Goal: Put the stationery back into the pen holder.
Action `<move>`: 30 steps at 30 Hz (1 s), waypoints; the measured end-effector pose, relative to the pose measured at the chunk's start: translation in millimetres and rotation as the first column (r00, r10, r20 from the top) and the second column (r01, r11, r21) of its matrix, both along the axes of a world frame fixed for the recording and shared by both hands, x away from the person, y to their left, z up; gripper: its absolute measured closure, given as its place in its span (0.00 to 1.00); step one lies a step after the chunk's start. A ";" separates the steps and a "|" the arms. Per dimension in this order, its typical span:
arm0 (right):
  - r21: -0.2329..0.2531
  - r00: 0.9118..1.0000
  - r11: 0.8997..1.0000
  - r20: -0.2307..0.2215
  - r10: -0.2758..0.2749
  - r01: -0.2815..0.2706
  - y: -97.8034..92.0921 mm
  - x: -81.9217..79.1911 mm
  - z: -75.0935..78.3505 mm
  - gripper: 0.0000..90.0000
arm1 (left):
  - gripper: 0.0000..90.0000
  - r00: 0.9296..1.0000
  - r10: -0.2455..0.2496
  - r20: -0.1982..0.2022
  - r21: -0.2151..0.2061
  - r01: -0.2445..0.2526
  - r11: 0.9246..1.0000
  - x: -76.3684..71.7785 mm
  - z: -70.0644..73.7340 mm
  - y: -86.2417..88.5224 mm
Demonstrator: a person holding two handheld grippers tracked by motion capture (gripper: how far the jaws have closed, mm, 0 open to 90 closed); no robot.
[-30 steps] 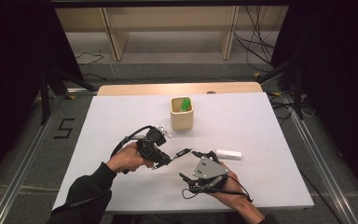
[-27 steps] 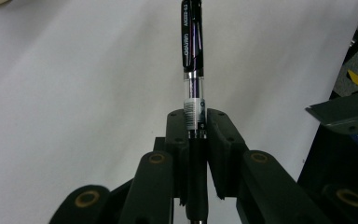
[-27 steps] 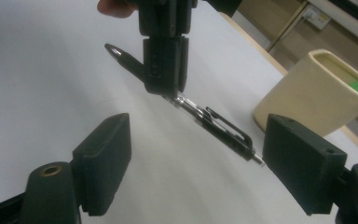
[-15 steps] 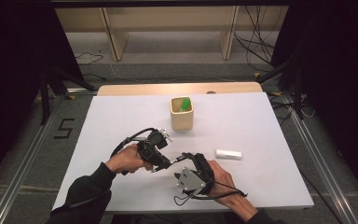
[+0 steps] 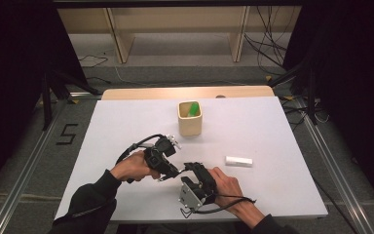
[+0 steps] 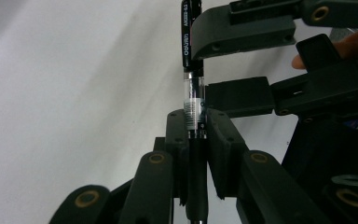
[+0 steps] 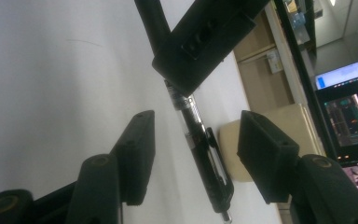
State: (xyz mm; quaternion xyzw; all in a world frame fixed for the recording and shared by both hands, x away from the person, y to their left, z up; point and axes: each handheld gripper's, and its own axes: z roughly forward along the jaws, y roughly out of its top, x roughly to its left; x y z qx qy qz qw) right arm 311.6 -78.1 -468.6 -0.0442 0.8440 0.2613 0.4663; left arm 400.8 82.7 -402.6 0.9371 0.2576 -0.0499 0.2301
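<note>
My left gripper (image 6: pixel 196 126) is shut on a black pen (image 6: pixel 192 88), gripping its barrel so that the clear section and the printed end stick out past the fingertips. In the right gripper view that pen (image 7: pixel 199 149) runs through the gap of my right gripper (image 7: pixel 193 144), which stands open with neither pad touching it. From the high view the left gripper (image 5: pixel 168 168) and right gripper (image 5: pixel 191 170) meet tip to tip near the table's front middle, each held in a hand.
A cream cup (image 5: pixel 190 119) with something green inside stands behind the grippers at mid-table. A small white block (image 5: pixel 238 161) lies to the right. The cup (image 7: pixel 291 122) appears again beyond the right gripper's jaws, with a lit monitor (image 7: pixel 347 116) farther off.
The right gripper has moved left, away from the white block, and turned its open jaws around the pen end. The left gripper has stayed put with the pen.
</note>
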 end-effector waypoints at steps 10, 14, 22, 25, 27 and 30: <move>-0.062 0.999 0.998 0.041 0.015 -0.013 4.4 -1.4 -5.1 0.68 | 0.88 1.000 -0.016 -0.010 0.009 0.016 1.000 -1.6 -0.7 -1.8; -0.089 0.997 0.996 0.067 0.028 -0.022 5.3 -2.3 -7.0 0.72 | 0.88 1.000 -0.022 -0.014 0.011 0.022 1.000 -1.4 0.0 -1.7; -0.120 0.994 0.992 0.101 0.042 -0.030 7.8 -3.7 -9.4 0.80 | 0.88 0.999 -0.023 -0.022 0.014 0.023 1.000 -1.8 -1.4 -2.8; -0.139 0.992 0.990 0.112 0.053 -0.037 8.6 -3.9 -9.8 0.82 | 0.88 0.999 -0.022 -0.023 0.015 0.022 1.000 -1.4 -1.4 -2.7; -0.150 0.991 0.988 0.118 0.063 -0.045 8.8 -3.9 -10.7 0.83 | 0.88 1.000 -0.020 -0.023 0.012 0.020 1.000 -1.4 -1.4 -2.5; -0.160 0.990 0.986 0.122 0.065 -0.045 9.3 -4.4 -12.3 0.85 | 0.88 1.000 -0.015 -0.025 0.009 0.015 1.000 -1.4 -1.6 -2.3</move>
